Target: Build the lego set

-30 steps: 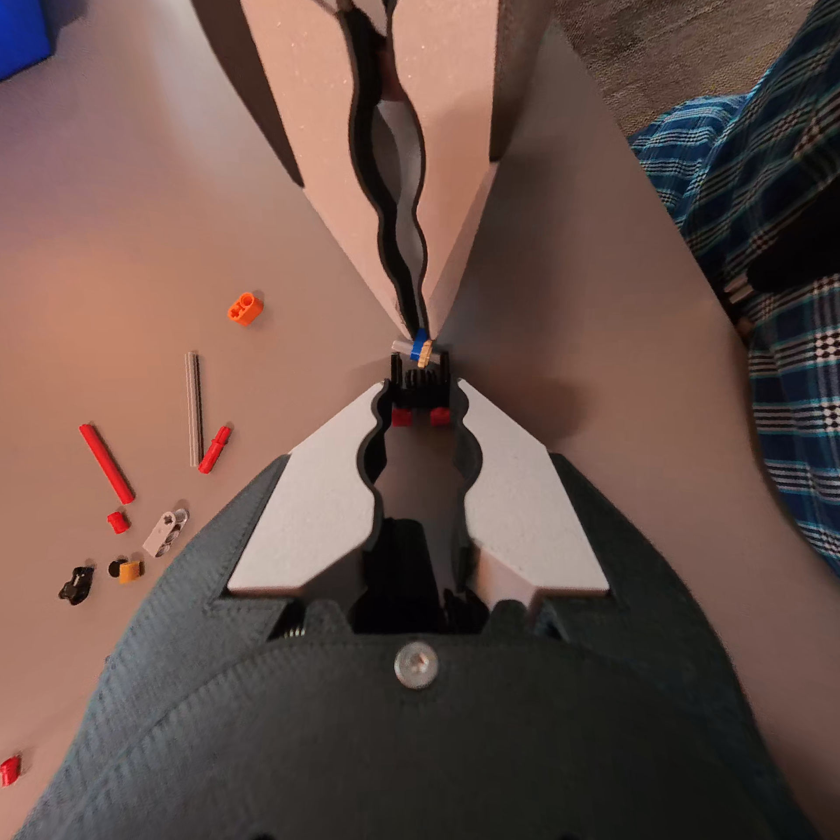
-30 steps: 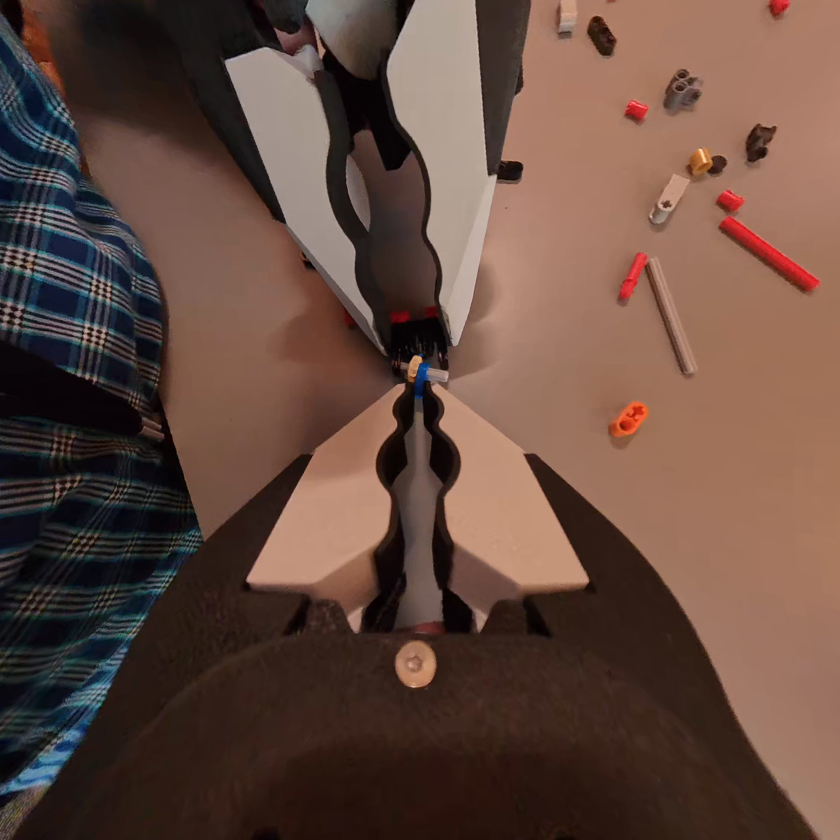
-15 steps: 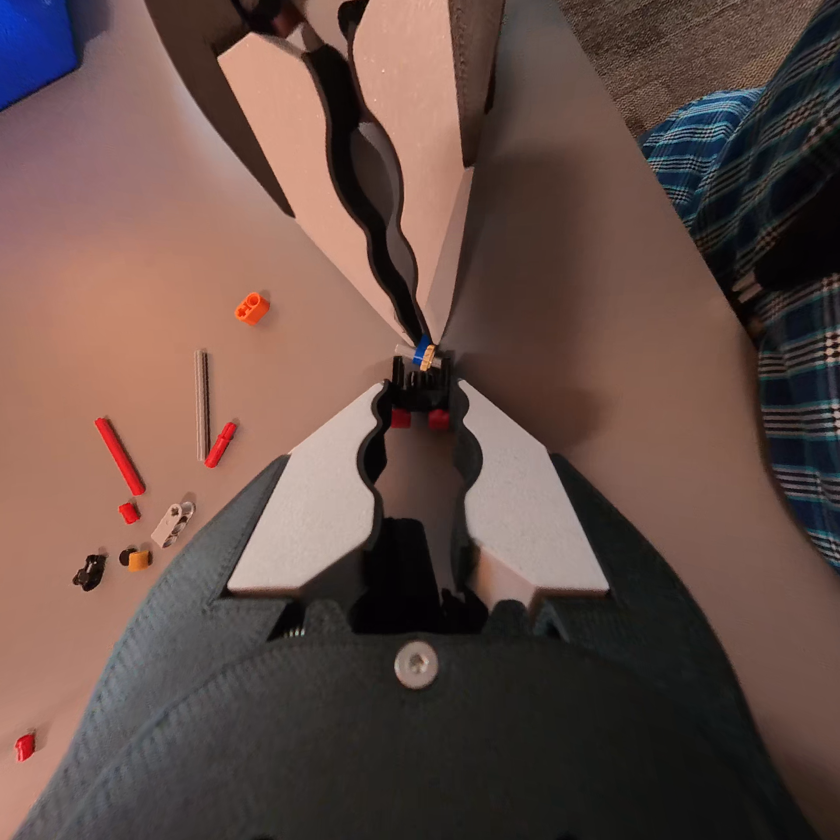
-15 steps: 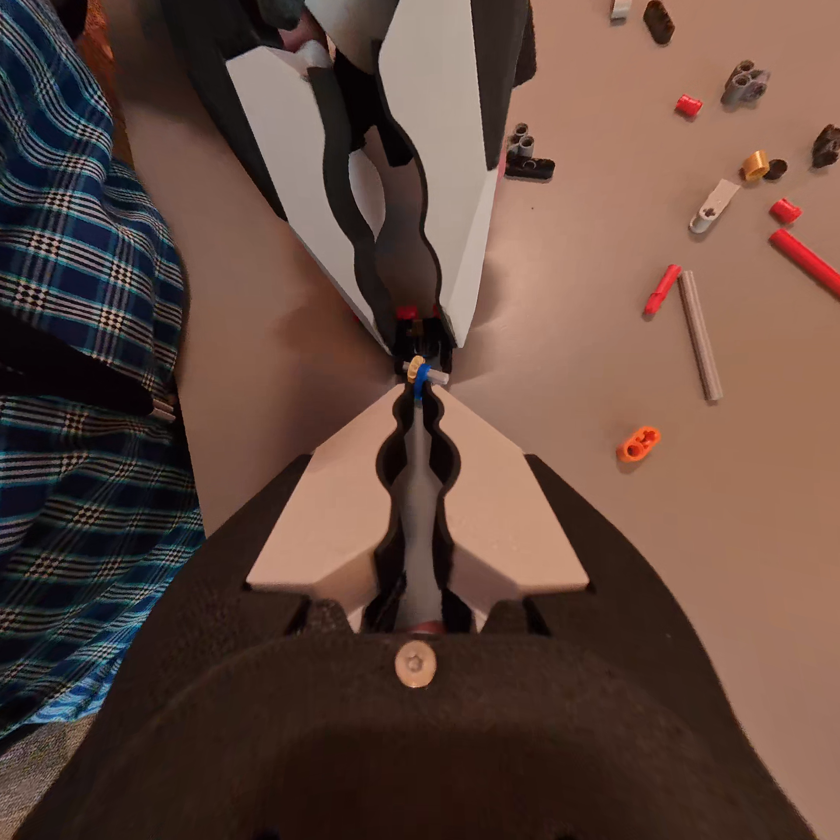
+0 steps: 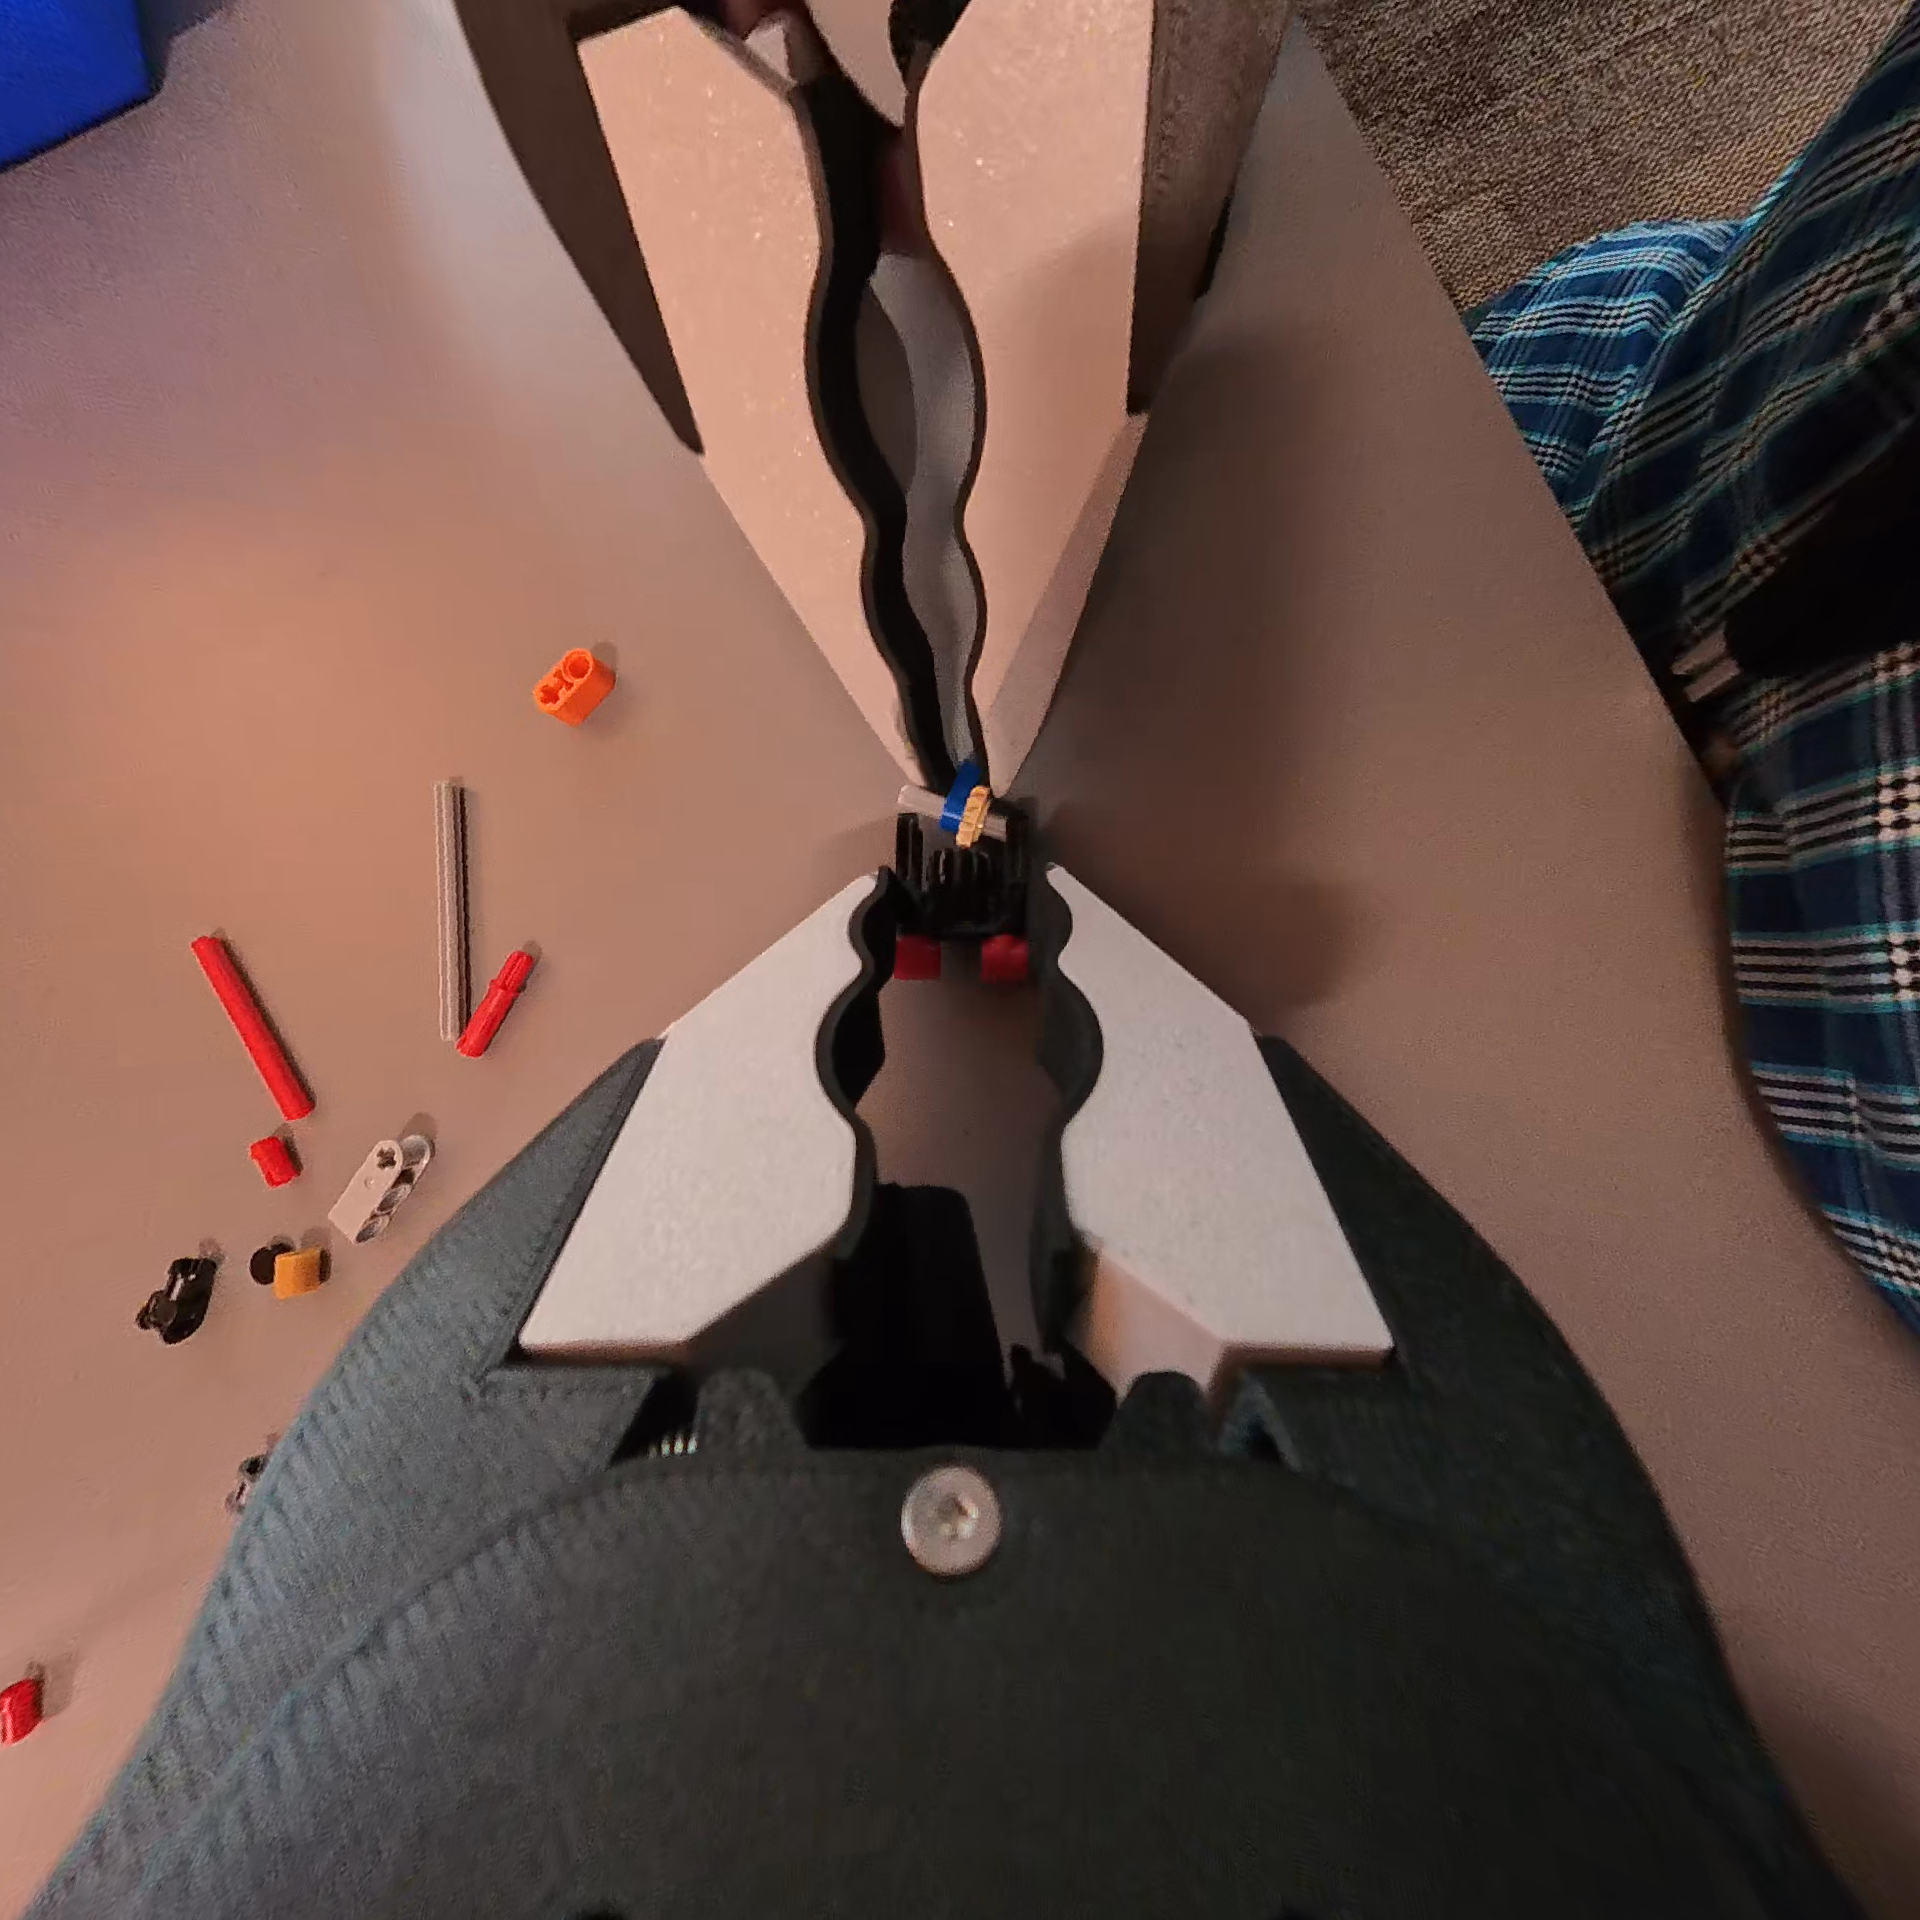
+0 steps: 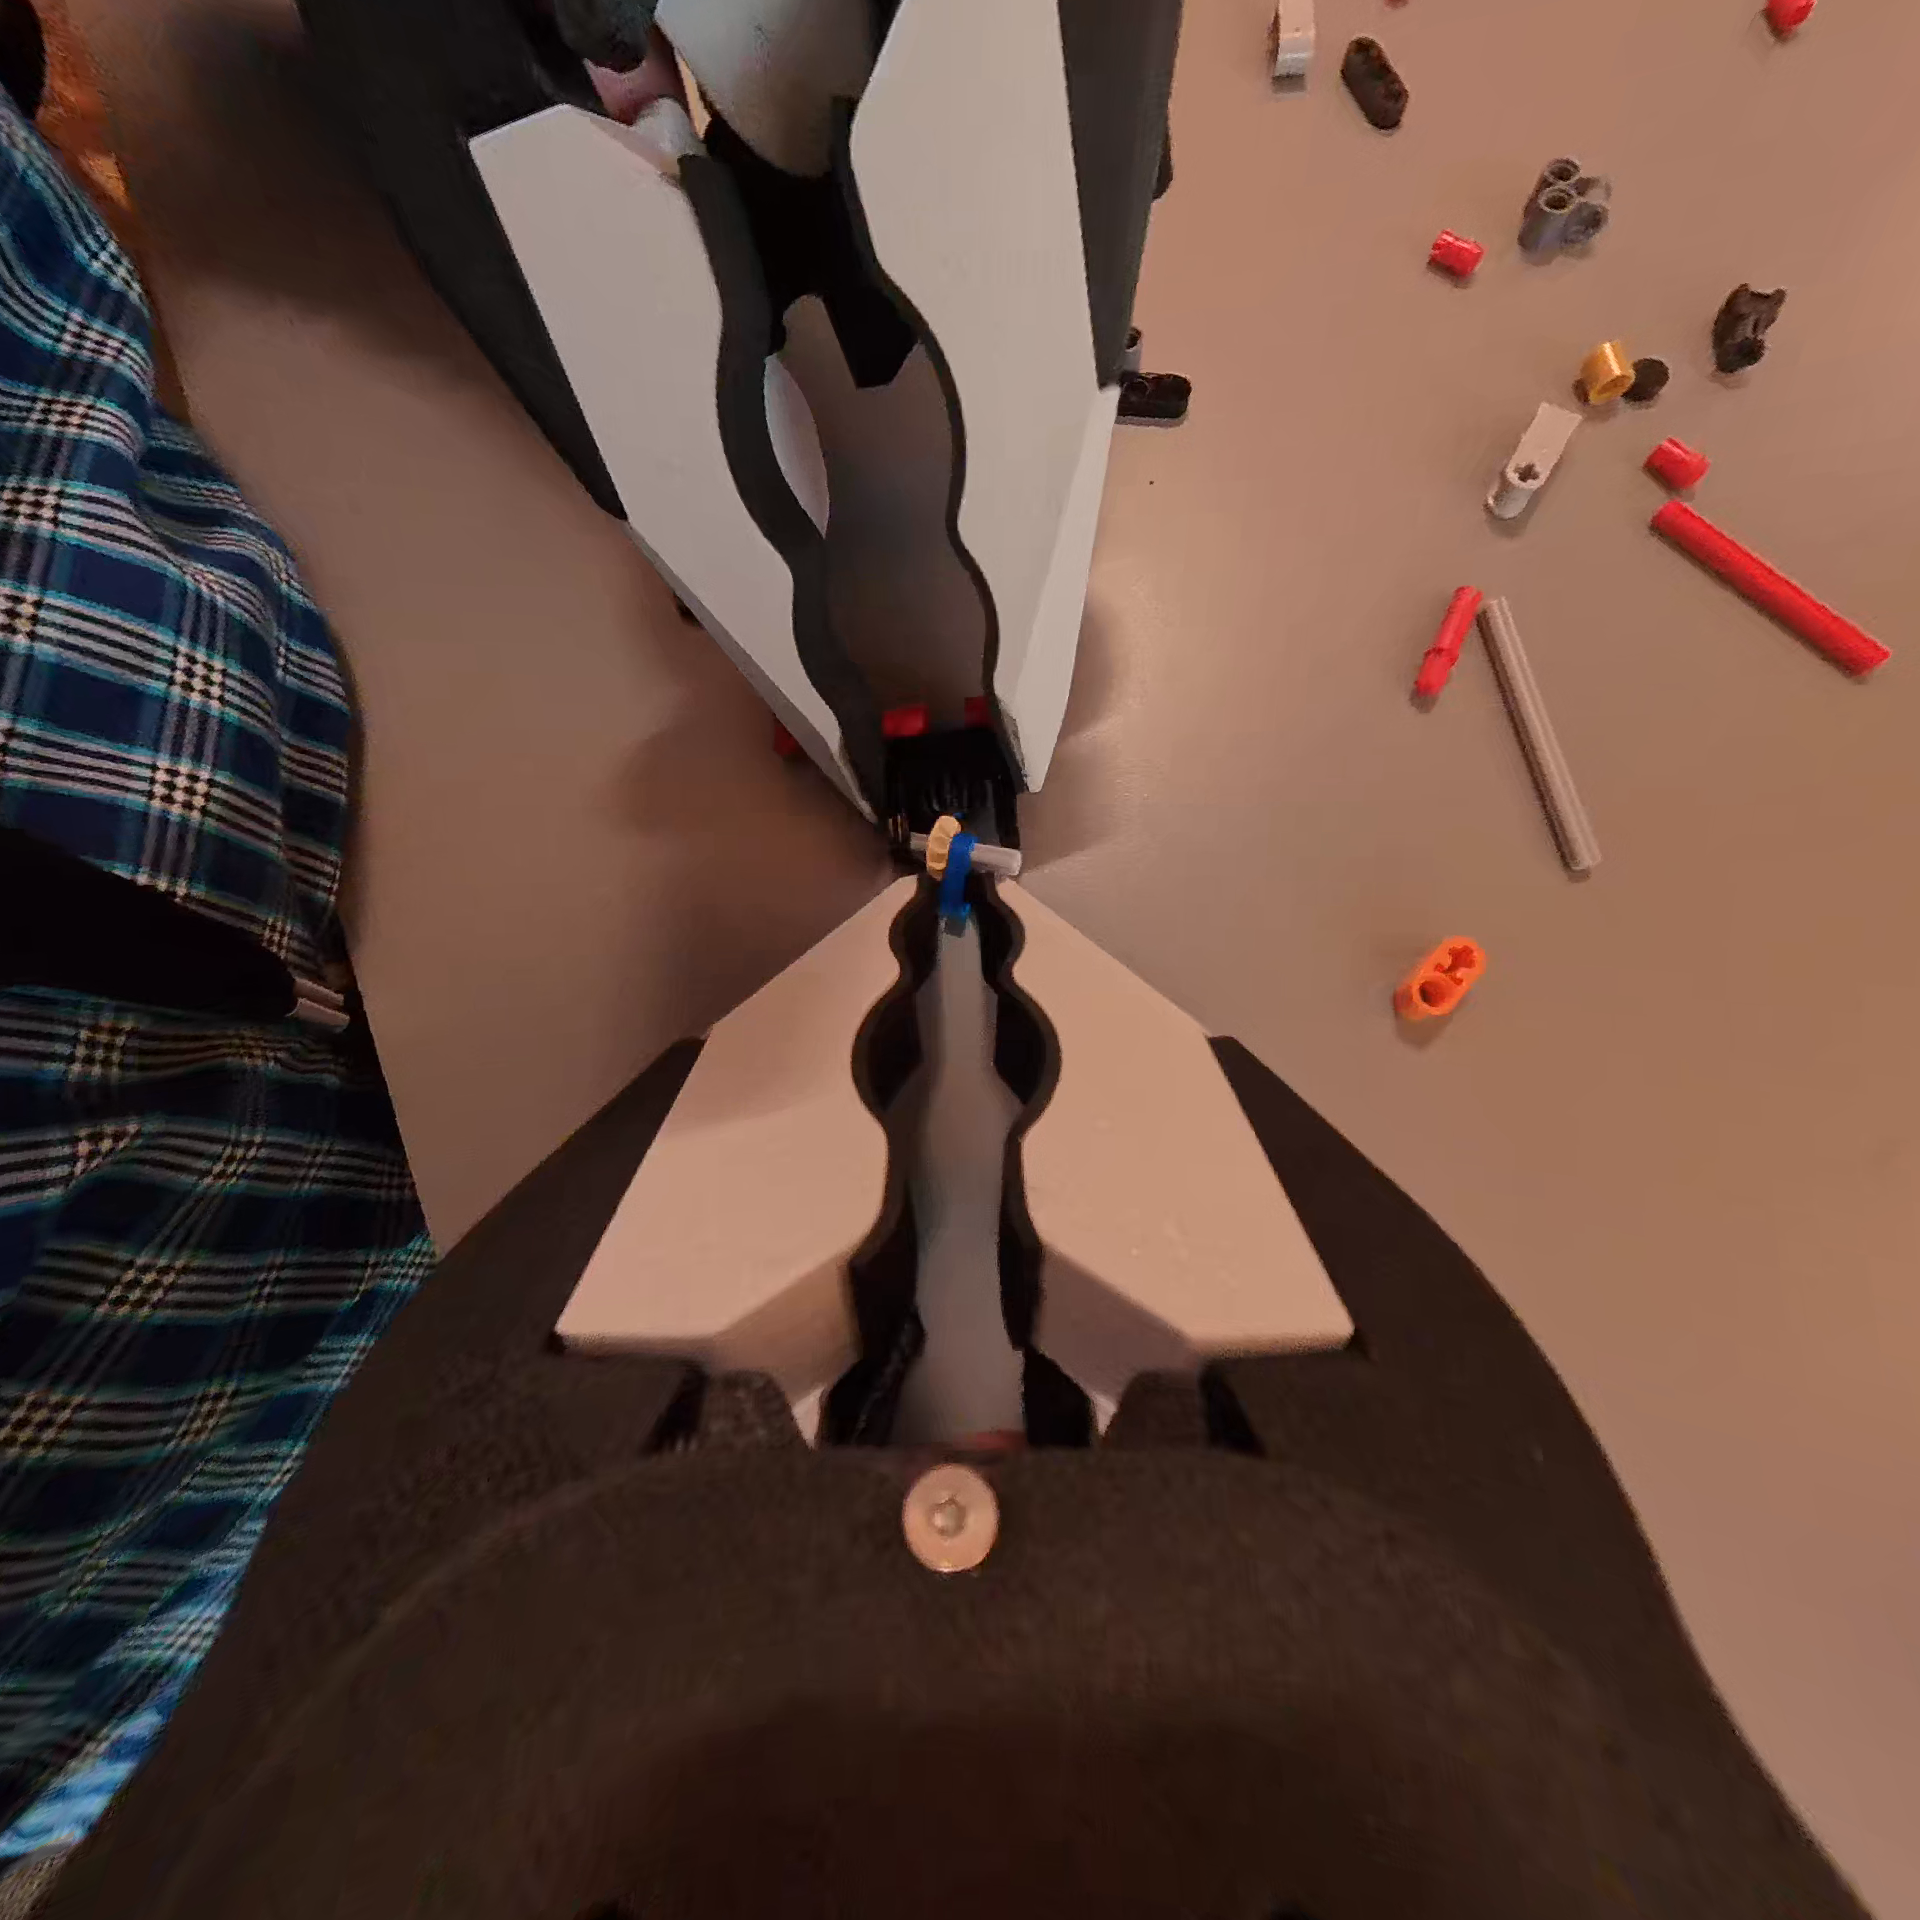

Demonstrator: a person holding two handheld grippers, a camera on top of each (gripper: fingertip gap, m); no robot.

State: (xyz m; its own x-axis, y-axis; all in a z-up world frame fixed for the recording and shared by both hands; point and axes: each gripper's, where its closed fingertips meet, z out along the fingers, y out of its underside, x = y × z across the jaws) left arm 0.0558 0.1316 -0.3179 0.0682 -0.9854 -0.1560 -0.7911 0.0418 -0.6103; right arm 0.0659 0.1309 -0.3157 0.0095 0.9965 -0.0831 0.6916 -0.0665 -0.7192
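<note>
Glossy plastic lego pieces (image 5: pixel 249 1023) on smooth matt table (image 5: pixel 260 520).

Right gripper (image 5: pixel 961 774) swung from half-second-earlier tilt to straight opposite left gripper (image 5: pixel 961 894), loose parts on table (image 5: pixel 312 468) shifted in view accordingly.

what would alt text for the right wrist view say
The right gripper, shut on a small blue piece carrying a grey axle and tan gear, meets the left gripper holding a black assembly. Loose lego parts lie on the table to the right.

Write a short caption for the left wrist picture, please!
Left gripper clamps a black lego block while the right gripper brings a blue-and-tan axle piece onto it.
</note>
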